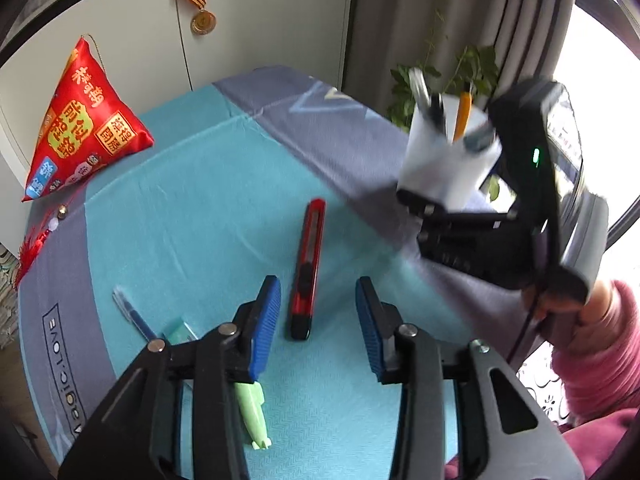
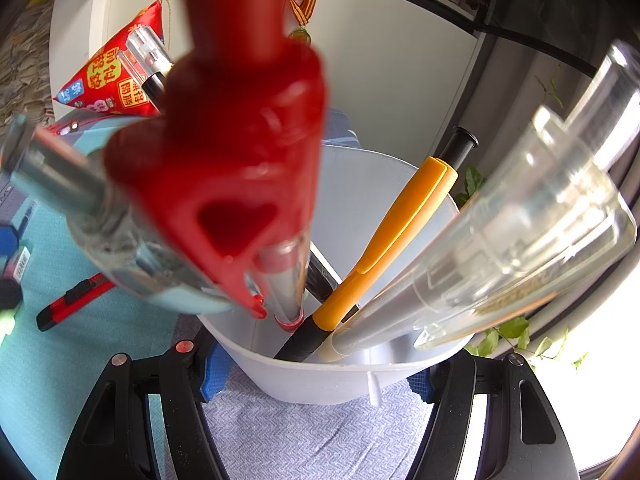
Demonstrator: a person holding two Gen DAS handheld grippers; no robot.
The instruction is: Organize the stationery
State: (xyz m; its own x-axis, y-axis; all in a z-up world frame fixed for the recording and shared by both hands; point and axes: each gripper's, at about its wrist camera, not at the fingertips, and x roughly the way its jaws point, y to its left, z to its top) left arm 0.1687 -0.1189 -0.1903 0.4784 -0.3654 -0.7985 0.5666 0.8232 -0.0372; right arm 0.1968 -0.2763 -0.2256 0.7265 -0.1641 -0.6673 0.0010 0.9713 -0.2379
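Observation:
A red utility knife [image 1: 307, 266] lies on the teal cloth, its near end between the blue pads of my left gripper [image 1: 318, 320]. That gripper is open and touches nothing. To its left lie a blue pen [image 1: 132, 312] and a small teal eraser [image 1: 180, 330]; a pale green piece [image 1: 252, 412] shows under the left finger. My right gripper [image 2: 318, 380] is shut on a white pen cup [image 2: 352, 376], held at the table's right edge. The cup [image 1: 448, 160] holds a red pen [image 2: 240, 140], an orange pen [image 2: 392, 232] and clear pens [image 2: 520, 240].
A red printed pouch [image 1: 80, 120] with a tassel sits at the table's far left by a white wall. A medal [image 1: 203, 22] hangs on that wall. A green plant [image 1: 440, 80] and a curtain stand behind the cup. A hand in a pink sleeve [image 1: 592, 340] holds the right gripper.

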